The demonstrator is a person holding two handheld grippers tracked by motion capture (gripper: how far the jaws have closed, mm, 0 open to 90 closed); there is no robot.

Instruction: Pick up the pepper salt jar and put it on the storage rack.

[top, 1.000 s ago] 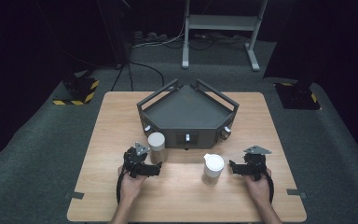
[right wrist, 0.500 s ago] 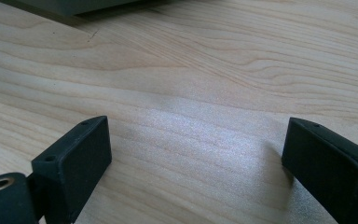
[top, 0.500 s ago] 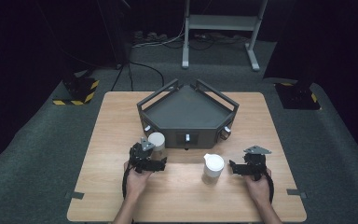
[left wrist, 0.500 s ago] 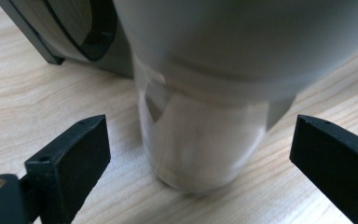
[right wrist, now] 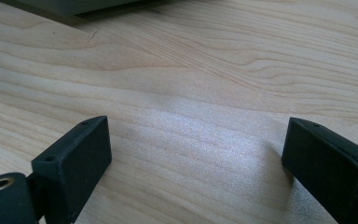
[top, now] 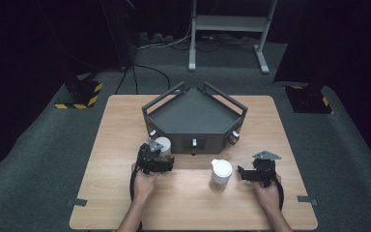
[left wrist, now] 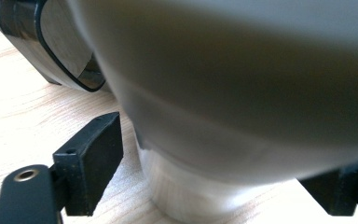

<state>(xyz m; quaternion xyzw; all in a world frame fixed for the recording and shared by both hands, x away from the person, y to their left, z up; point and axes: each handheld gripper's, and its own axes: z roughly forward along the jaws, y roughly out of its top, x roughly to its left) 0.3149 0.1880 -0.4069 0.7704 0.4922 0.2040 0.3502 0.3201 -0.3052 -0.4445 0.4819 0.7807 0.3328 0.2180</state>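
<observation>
Dark carpet is surrounding a pale wooden table (top: 125,130), where a person is sitting at the near edge with a gripper in each hand. At the table's middle a dark grey angular tray (top: 193,116) is standing. Just in front of its left corner a white jar (top: 163,145) is standing upright on the wood, and the left gripper (top: 160,157) is reaching around it. Its jaws have just been closing, with the jar between them; in the left gripper view the left pad (left wrist: 95,158) is still sitting clear of the jar's wall. The right gripper (top: 241,173) is resting spread wide over bare wood, gripping nothing, near a white lidded pitcher (top: 221,171) to its left.
</observation>
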